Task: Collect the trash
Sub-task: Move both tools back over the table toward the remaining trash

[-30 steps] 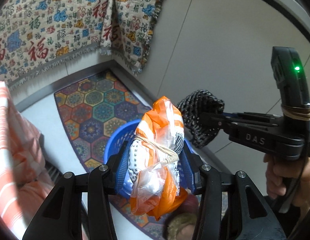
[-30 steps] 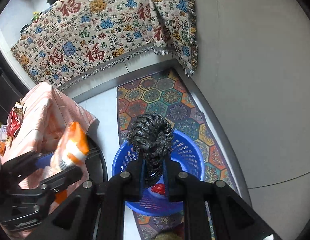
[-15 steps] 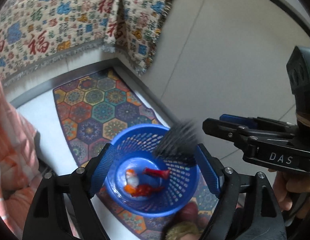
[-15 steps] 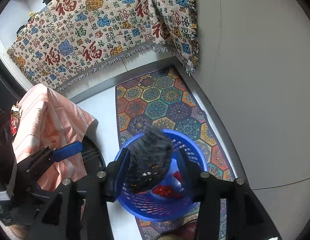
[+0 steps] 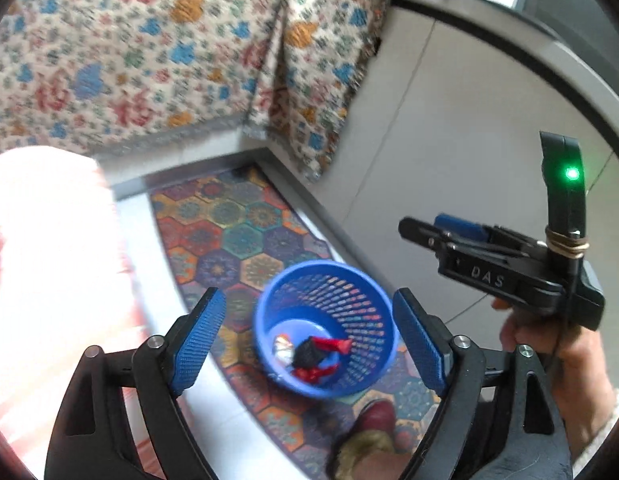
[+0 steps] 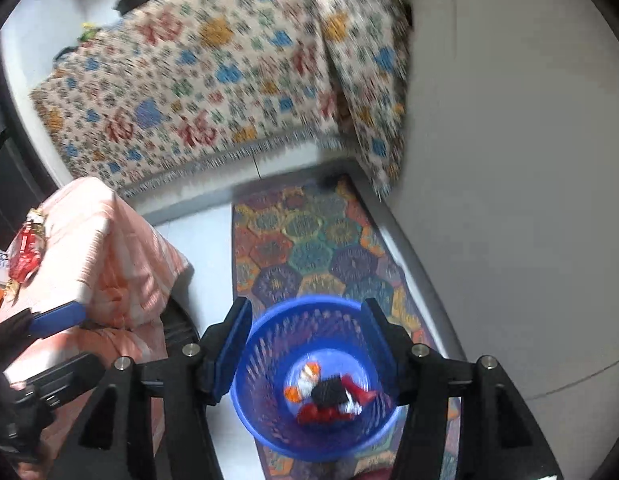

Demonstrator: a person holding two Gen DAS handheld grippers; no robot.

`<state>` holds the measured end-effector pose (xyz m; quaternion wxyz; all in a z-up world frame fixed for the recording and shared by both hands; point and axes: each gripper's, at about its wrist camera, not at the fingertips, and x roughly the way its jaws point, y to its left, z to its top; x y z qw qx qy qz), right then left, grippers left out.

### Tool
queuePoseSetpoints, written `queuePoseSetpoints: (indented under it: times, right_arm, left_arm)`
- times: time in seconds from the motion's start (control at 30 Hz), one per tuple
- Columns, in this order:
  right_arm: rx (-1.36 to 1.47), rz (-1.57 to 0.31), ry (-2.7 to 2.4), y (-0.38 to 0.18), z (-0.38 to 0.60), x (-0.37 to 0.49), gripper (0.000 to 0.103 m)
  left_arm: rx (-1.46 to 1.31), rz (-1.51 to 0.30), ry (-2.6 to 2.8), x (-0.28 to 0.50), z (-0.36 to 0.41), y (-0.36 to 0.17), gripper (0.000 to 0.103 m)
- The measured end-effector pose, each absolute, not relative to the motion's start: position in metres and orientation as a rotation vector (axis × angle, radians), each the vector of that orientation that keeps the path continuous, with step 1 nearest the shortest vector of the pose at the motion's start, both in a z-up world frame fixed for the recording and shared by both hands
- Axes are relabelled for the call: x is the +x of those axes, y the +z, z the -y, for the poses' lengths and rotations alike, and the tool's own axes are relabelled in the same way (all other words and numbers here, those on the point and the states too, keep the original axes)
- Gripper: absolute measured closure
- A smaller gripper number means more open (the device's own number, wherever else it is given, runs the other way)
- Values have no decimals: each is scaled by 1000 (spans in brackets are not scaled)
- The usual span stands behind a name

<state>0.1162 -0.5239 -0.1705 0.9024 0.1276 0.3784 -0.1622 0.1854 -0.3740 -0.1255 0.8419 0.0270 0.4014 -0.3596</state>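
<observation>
Both of your grippers are now empty: a second ago your left gripper (image 5: pixel 305 344) was clamped on the orange-and-white bag and your right gripper (image 6: pixel 307 354) on the black knitted bundle, and both pieces have since dropped. They now lie at the bottom of the blue basket (image 5: pixel 373 292), directly below and ahead of both sets of spread fingers; from your right tool you see the black bundle (image 6: pixel 329 394) lying on red wrappers (image 6: pixel 363 394) with the orange-and-white bag (image 6: pixel 305 380) just beside it. Each pair of jaws stands wide apart with nothing between the pads. The frames are blurred, so you appear to be swinging both tools away from the basket. This drop looks complete, and the basket sits upright on the patterned mat (image 5: pixel 237 240). To the far left of your right tool, more wrappers (image 6: pixel 23 256) rest on the striped orange cloth (image 6: pixel 109 240), which are probably your next pickup.
</observation>
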Motion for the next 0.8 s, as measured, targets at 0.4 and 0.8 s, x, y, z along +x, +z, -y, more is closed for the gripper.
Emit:
queuePoseSetpoints:
  times: [0.4,0.8]
  right_arm:
    - [87,-611,-75,-130,358,125,37]
    - [-28,-819,245,-170,152,188,36]
  left_arm:
    - [125,-787,-345,173,165,-113,4]
    - [112,-878,-62,197,5,-172,4]
